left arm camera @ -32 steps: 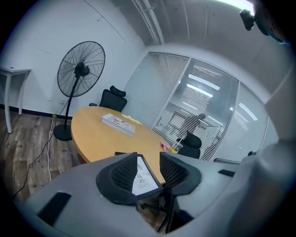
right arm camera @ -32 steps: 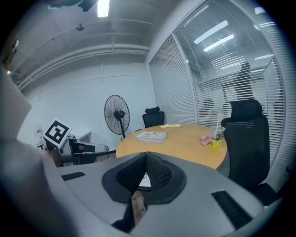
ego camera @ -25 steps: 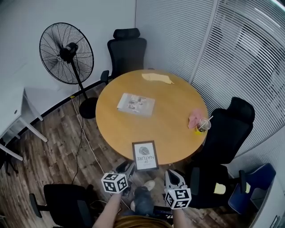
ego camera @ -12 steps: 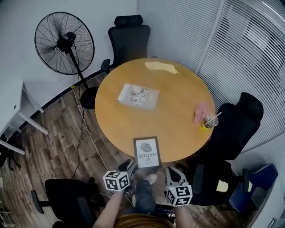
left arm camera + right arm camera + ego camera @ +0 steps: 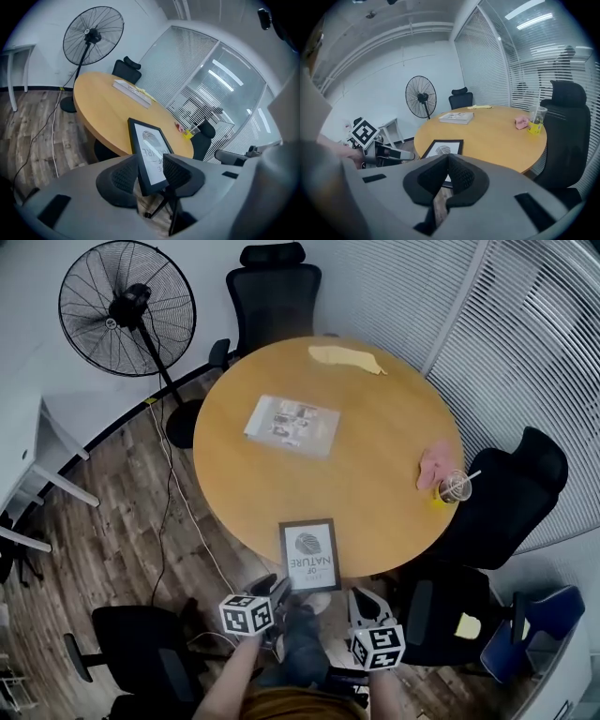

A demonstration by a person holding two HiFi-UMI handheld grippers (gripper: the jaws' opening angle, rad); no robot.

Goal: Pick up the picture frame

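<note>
The black picture frame (image 5: 310,545) with a white print lies at the near edge of the round wooden table (image 5: 375,437), its near end just past the rim. My left gripper (image 5: 274,589) meets the frame's near left corner. In the left gripper view the picture frame (image 5: 149,147) stands tilted between the two black pads (image 5: 118,177), and my left gripper (image 5: 151,174) is shut on it. My right gripper (image 5: 361,601) hangs just off the table edge, right of the frame. In the right gripper view my right gripper (image 5: 447,176) is shut on nothing, with the picture frame (image 5: 443,149) beyond it.
On the table lie a magazine (image 5: 292,425), a pink cloth (image 5: 435,463), a plastic cup with a straw (image 5: 454,487) and a yellow sheet (image 5: 345,358). Black office chairs (image 5: 277,287) (image 5: 511,493) (image 5: 141,652) ring the table. A standing fan (image 5: 127,306) is at the back left.
In the left gripper view the frame now reaches higher and looks larger between the pads. The right gripper view shows more of the frame. The head view has shifted closer over the table.
</note>
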